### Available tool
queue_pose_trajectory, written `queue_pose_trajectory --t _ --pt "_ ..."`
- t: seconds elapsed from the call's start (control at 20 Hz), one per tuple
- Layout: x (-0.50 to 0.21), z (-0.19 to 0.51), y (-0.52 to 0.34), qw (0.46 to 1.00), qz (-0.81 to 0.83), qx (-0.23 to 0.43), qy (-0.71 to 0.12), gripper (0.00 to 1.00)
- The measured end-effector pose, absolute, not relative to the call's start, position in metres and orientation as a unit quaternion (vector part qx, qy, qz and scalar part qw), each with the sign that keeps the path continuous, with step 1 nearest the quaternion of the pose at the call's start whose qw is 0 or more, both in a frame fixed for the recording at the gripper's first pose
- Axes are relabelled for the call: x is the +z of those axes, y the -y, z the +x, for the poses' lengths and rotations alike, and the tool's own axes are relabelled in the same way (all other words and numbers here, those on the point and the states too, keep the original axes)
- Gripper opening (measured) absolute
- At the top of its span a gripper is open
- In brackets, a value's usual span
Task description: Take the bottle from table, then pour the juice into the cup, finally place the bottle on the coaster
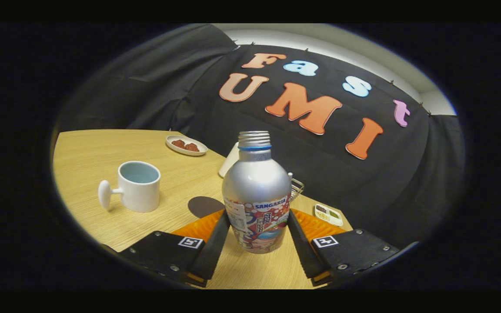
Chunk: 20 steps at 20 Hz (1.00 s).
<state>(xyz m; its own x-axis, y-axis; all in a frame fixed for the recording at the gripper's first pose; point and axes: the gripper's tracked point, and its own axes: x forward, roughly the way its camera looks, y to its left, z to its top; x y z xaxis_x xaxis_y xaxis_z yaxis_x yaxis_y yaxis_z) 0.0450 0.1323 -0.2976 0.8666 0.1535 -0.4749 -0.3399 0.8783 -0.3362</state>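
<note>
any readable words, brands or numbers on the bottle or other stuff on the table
"SANGARIA": brand band on the bottle, which stands between the gripper fingers, both touching its sides.
Other bottle label print: too small and blurred.
Square markers on the gripper: patterns, no words.
Cup: no text.

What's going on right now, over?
Gripper shut on bottle, cap off. Cup beyond the fingers, beside the dark coaster. Nothing between them.
</note>
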Motion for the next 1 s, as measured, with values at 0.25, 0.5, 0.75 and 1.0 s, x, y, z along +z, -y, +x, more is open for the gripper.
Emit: queue_pose_trajectory --t 0.25,0.5,0.75,1.0 --pt "-0.295 0.043 -0.141 0.93 -0.265 0.141 -0.214 0.77" --pt "-0.3 0.041 -0.156 0.911 -0.324 0.154 -0.202 0.77" --pt "-0.304 0.043 -0.168 0.888 -0.388 0.161 -0.187 0.77" --pt "-0.301 0.046 -0.169 0.857 -0.466 0.151 -0.158 0.77"
